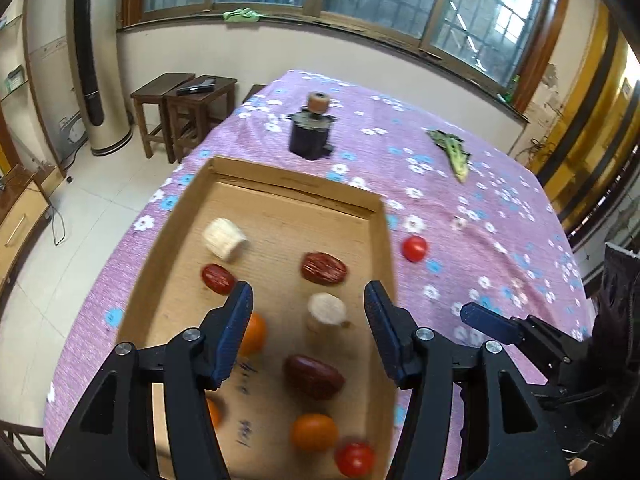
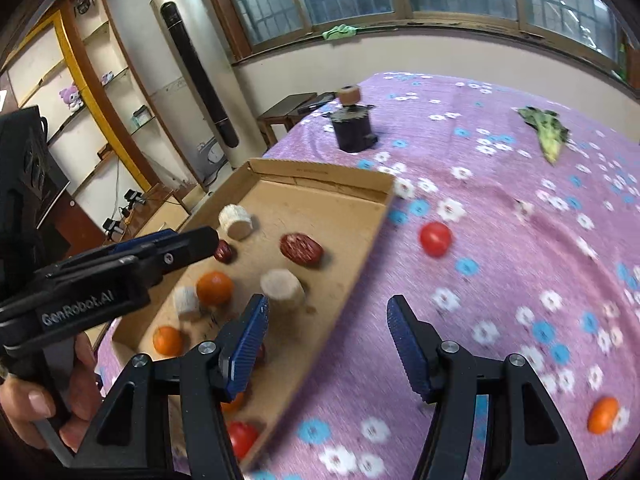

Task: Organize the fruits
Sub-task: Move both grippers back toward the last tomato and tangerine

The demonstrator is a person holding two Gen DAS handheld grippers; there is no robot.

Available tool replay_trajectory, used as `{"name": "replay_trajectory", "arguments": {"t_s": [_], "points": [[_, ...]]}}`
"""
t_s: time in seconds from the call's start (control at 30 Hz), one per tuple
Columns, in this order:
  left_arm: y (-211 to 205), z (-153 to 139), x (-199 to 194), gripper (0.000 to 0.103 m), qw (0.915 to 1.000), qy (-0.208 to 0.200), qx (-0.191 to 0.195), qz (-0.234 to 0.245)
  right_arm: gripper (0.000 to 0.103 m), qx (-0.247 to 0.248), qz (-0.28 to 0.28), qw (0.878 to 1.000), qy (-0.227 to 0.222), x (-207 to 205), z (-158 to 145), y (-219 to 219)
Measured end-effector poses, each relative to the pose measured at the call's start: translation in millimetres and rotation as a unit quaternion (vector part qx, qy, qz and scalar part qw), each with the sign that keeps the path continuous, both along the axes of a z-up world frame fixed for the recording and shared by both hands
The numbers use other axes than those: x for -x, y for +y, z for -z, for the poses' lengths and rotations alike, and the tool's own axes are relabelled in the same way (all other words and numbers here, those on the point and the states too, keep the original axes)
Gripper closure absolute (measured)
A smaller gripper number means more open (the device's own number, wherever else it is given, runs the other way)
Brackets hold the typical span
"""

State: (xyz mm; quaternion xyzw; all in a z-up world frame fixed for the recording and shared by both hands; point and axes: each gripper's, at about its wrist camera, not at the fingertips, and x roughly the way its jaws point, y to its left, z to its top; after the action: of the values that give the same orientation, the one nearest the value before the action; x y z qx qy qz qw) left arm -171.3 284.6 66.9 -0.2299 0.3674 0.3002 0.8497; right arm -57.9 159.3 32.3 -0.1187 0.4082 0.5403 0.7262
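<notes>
A shallow cardboard tray (image 1: 296, 190) (image 2: 320, 174) lies on the purple flowered tablecloth. It holds red dates (image 1: 323, 267), white cylinder pieces (image 1: 223, 237), orange fruits (image 1: 314, 432) and a cherry tomato (image 1: 355, 459). My left gripper (image 1: 308, 300) is open and empty above the tray's middle; it also shows in the right wrist view (image 2: 192, 242). My right gripper (image 2: 326, 320) is open and empty over the tray's right edge. A cherry tomato (image 1: 414, 249) (image 2: 435, 239) lies on the cloth right of the tray. An orange fruit (image 2: 603, 415) lies on the cloth at the right.
A black cylinder object (image 1: 310, 134) (image 2: 354, 130) with a tan top stands beyond the tray. A green bitter gourd (image 1: 452, 152) (image 2: 546, 130) lies far right. Wooden stools (image 1: 184, 112) and a tall air conditioner (image 2: 200, 80) stand past the table's left edge.
</notes>
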Motion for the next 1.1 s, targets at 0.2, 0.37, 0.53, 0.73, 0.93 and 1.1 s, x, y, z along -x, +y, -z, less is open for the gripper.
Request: {"name": "replay_trajectory", "arguments": {"t_s": [0.2, 0.37, 0.53, 0.73, 0.93, 1.1], "points": [[-29, -7, -5, 0.039, 0.9998, -0.003, -0.006, 0.02, 0.039, -0.011, 0.02, 1.0, 0.008, -5, 1, -43], [-49, -9, -11, 0.039, 0.9994, -0.004, -0.009, 0.034, 0.039, -0.01, 0.043, 0.999, 0.011, -15, 5, -75], [-70, -10, -20, 0.039, 0.9983, 0.001, -0.014, 0.057, 0.039, -0.012, 0.067, 0.998, 0.014, -27, 10, -106], [-91, -6, -37, 0.039, 0.9959, 0.008, -0.013, 0.089, 0.039, -0.008, 0.096, 0.995, 0.017, -41, 18, -143], [-101, 9, -64, 0.039, 0.9926, 0.014, 0.006, 0.121, 0.039, 0.002, 0.132, 0.991, 0.021, -59, 33, -181], [-96, 23, -97, 0.039, 0.9902, 0.031, 0.018, 0.135, 0.039, 0.008, 0.166, 0.986, 0.03, -81, 45, -205]]}}
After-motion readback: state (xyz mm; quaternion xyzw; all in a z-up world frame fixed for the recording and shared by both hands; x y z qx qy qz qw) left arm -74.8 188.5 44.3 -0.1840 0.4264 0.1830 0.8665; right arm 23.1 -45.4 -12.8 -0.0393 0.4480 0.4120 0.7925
